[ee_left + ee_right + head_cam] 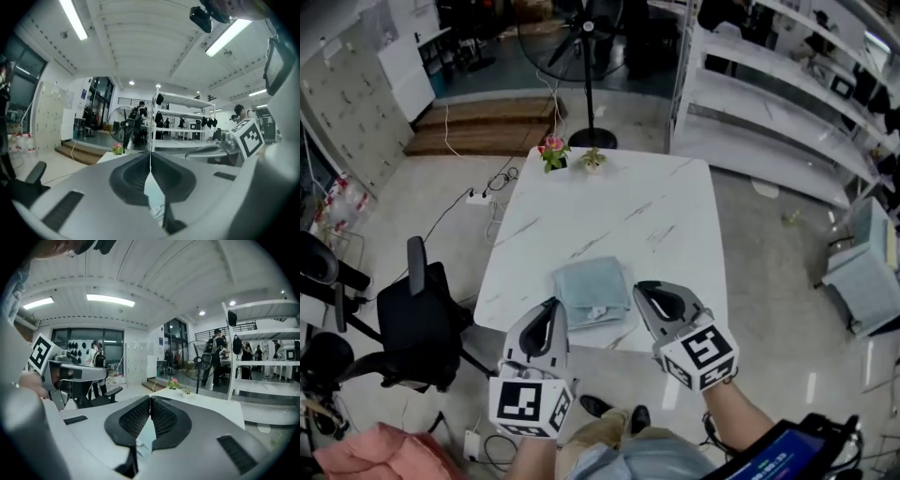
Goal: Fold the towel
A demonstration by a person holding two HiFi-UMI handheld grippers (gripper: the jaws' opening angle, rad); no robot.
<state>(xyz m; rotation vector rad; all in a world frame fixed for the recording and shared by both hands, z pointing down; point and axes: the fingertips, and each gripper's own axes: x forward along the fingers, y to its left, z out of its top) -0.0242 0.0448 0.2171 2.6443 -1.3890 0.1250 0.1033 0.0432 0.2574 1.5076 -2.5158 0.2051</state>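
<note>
Both pairs of jaws are pressed together with nothing between them. The left gripper [150, 159] shows its dark pads meeting along one line, and the right gripper [150, 401] shows the same. The sliver of pale blue you see through the gap below each pair of tips is the towel [592, 291] lying beneath, not cloth in a grip. It sits on the white table [609, 216] as a compact, squarish bundle close to the near edge. Your two grippers hang above that edge on either side of it (neither touches it, as far as the head view shows).

The folding looks done or nearly so, and the risks are small but real. A closed tip coming down on the bundle would drag the top layer and spoil the fold. With the towel so near the edge, a nudge towards you could slide it onto the floor. If another fold is wanted, open before you descend, or the tips will only push the cloth. The small flowering plant [553, 150] at the far edge is well apart and no worry.
</note>
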